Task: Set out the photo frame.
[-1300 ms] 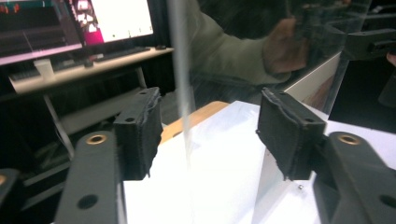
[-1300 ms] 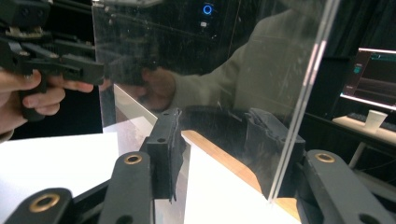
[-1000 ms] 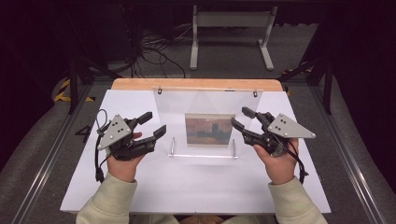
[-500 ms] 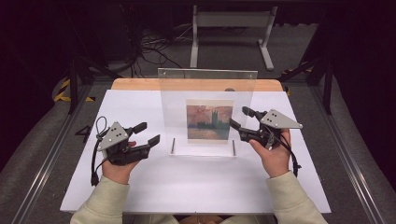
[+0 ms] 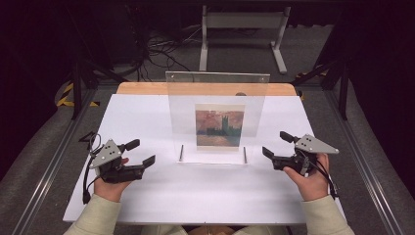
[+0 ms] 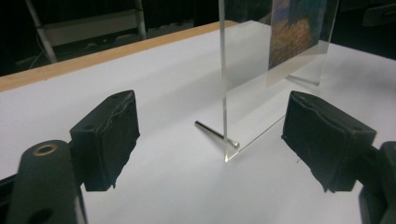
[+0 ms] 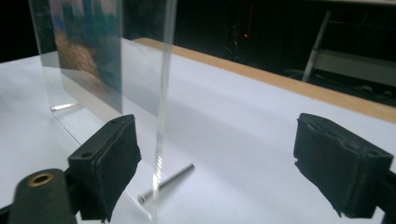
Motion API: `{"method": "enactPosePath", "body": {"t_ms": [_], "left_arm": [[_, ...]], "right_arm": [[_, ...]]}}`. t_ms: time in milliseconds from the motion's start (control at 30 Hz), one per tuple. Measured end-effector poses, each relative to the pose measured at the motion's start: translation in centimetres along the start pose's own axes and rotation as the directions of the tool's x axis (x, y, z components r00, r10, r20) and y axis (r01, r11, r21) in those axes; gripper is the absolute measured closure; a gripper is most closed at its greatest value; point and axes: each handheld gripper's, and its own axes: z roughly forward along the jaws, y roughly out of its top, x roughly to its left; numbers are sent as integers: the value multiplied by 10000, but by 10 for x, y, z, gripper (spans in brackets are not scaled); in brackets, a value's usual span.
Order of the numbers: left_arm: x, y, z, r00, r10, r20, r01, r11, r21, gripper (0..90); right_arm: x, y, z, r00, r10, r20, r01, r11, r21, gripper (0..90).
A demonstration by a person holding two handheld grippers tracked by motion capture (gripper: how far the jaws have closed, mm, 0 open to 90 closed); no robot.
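Observation:
A clear acrylic panel (image 5: 218, 105) stands upright at the middle of the white table (image 5: 147, 117), with a small painting print (image 5: 219, 127) inside it. Two metal pins (image 5: 181, 152) (image 5: 244, 154) stick out at its base. My left gripper (image 5: 142, 152) sits low to the panel's left, apart from it; its jaws have just been opening, with nothing between the pads. My right gripper (image 5: 275, 144) mirrors it on the right, its jaws also just opened and empty. The left gripper (image 6: 217, 135) looks at the panel's edge (image 6: 224, 93) and a pin (image 6: 212, 130). The right gripper (image 7: 224, 163) faces the other edge (image 7: 163, 93).
A wooden strip (image 5: 205, 88) runs along the table's far edge behind the panel. A white metal stand (image 5: 242, 29) and loose cables (image 5: 161, 49) lie on the dark floor beyond. Metal rails (image 5: 54, 161) flank the table.
The panel has gone from leaning between the two grippers to standing upright by itself. Both grippers have opened wider, let go, and dropped back toward the near edge.

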Motion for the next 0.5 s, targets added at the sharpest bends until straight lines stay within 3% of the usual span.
{"method": "enactPosePath", "body": {"t_ms": [167, 267, 400, 500], "left_arm": [[6, -15, -1, 9993, -362, 90, 361, 9993, 96, 162], [8, -22, -2, 9994, -355, -35, 356, 9993, 75, 174], [15, -29, 2, 9980, -625, -125, 628, 9978, 229, 156], [15, -29, 3, 9984, -540, -147, 544, 9982, 241, 149]], "right_arm": [[-6, -22, -8, 9999, 72, 151, -76, 9995, 298, 126], [-8, -33, -11, 9998, -32, 208, 21, 9986, 519, 121], [-11, -41, -13, 9996, 186, 216, -196, 9987, 476, 116], [-11, -42, -12, 9997, 156, 176, -163, 9990, 422, 115]]}}
